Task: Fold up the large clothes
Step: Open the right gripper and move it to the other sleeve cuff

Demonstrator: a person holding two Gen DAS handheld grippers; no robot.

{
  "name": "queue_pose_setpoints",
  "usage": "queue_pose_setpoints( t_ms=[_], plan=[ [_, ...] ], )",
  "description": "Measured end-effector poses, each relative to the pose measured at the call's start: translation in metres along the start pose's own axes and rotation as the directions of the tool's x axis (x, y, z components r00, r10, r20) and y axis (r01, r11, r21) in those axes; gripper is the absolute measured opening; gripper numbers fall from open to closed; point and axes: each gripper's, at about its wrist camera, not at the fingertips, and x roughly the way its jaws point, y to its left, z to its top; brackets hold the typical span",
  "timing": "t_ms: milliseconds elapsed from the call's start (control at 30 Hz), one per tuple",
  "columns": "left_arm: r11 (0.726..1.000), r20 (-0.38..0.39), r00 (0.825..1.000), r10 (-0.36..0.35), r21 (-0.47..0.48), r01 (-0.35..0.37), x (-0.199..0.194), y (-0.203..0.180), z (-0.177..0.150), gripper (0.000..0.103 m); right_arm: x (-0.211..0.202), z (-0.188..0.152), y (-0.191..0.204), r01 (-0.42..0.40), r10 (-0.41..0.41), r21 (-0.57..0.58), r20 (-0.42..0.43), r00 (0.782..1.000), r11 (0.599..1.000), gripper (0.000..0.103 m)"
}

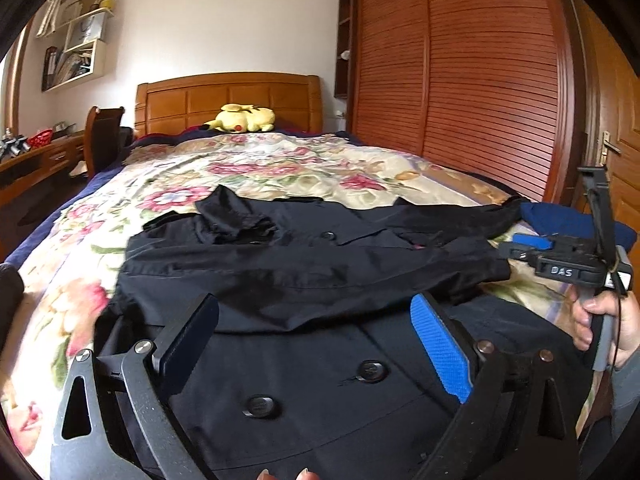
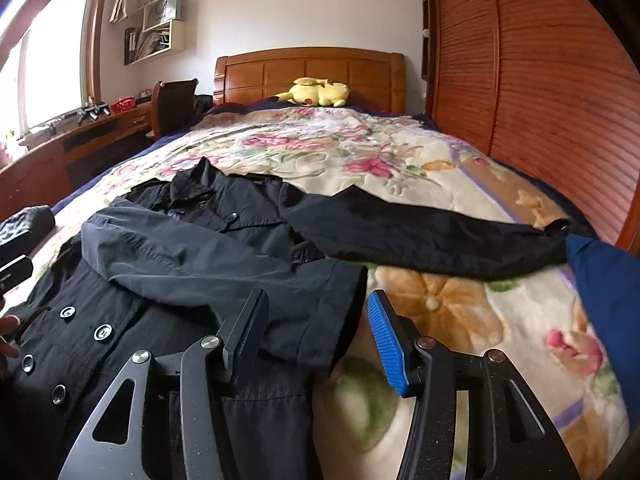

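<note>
The black coat (image 1: 320, 264) lies on the flowered quilt (image 2: 440, 308), below both spread jaws. The left gripper (image 1: 316, 340) and right gripper (image 2: 316, 332) grasp nothing. Smooth cloth, round buttons.

Black two-finger left gripper (image 1: 316, 344) and right gripper (image 2: 316, 344): blue ribbed pads, silver rivets, "DAS" lettering, grey sleeve (image 1: 628, 392).
</note>
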Motion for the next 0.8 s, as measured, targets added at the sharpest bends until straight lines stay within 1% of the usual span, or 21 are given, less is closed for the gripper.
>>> queue_pose_setpoints(
  t_ms=[33,200,267,367,433,633,800],
  plan=[
    [1.0,-0.001,1.0,0.0,0.004,0.0,0.001,-0.003,0.0,0.097,0.005,0.0,-0.004,-0.026,0.026,0.014,-0.015,1.0,1.0,0.054],
    [1.0,-0.011,1.0,-0.004,0.025,0.004,0.006,-0.011,-0.003,0.097,0.019,0.0,-0.02,-0.059,0.063,0.06,-0.067,0.996,0.996,0.054],
    [1.0,-0.015,1.0,-0.003,0.02,0.003,0.007,-0.01,-0.004,0.097,0.027,0.001,-0.023,-0.059,0.064,0.058,-0.102,0.993,0.997,0.054],
    [1.0,-0.02,1.0,-0.003,0.004,0.003,0.009,-0.008,-0.004,0.097,0.04,-0.001,-0.018,-0.048,0.052,0.025,-0.167,0.985,0.999,0.054],
    [1.0,-0.025,1.0,0.0,-0.004,0.0,0.01,-0.007,-0.005,0.097,0.047,0.0,-0.017,-0.04,0.042,0.01,-0.187,0.981,0.999,0.054],
    [1.0,-0.031,1.0,0.003,-0.016,-0.003,0.01,-0.006,-0.007,0.097,0.045,0.002,-0.015,-0.028,0.03,0.016,-0.165,0.986,0.999,0.054],
    [1.0,-0.031,1.0,0.001,-0.002,-0.001,0.011,-0.008,-0.008,0.097,0.02,0.005,-0.015,-0.017,0.019,0.031,-0.075,0.997,0.999,0.054]
  ],
)
